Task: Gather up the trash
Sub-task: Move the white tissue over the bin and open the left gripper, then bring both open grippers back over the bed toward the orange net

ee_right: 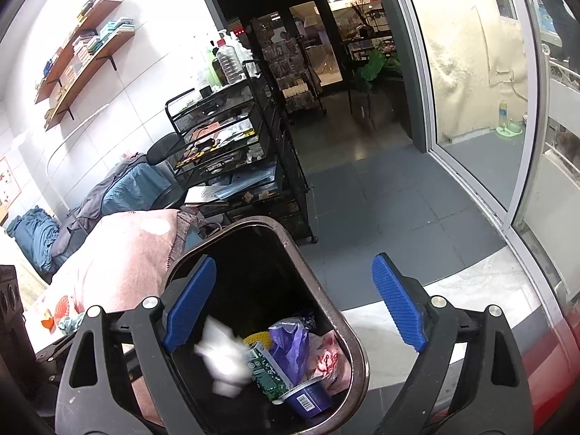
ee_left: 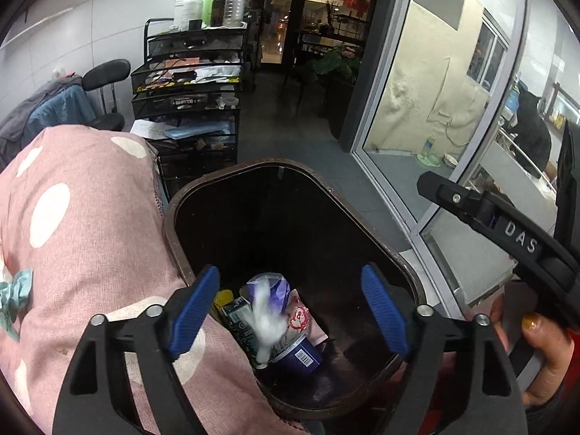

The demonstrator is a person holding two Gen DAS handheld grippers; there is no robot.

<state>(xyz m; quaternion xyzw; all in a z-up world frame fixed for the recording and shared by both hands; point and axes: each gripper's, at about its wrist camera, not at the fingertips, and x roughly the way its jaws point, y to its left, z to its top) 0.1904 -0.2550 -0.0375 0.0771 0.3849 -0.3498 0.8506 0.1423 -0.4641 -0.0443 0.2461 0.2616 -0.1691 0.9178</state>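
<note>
A dark brown trash bin (ee_left: 181,199) stands on the floor below both grippers; it also shows in the right wrist view (ee_right: 357,359). Inside lie a blue cup (ee_left: 299,357), a green carton (ee_left: 241,320), a purple wrapper (ee_left: 272,286) and pink paper (ee_left: 302,317). A blurred white crumpled tissue (ee_left: 266,320) is in the air over the trash, also in the right wrist view (ee_right: 223,357). My left gripper (ee_left: 290,311) is open and empty above the bin. My right gripper (ee_right: 293,304) is open and empty over the bin's right rim; it shows at the right of the left wrist view (ee_left: 478,210).
A pink polka-dot cushion (ee_left: 83,239) presses against the bin's left side. A black mesh cart (ee_left: 192,83) with bottles stands behind. A glass sliding door (ee_left: 435,127) is to the right, grey floor (ee_right: 380,210) between. Wall shelves (ee_right: 83,50) hang at far left.
</note>
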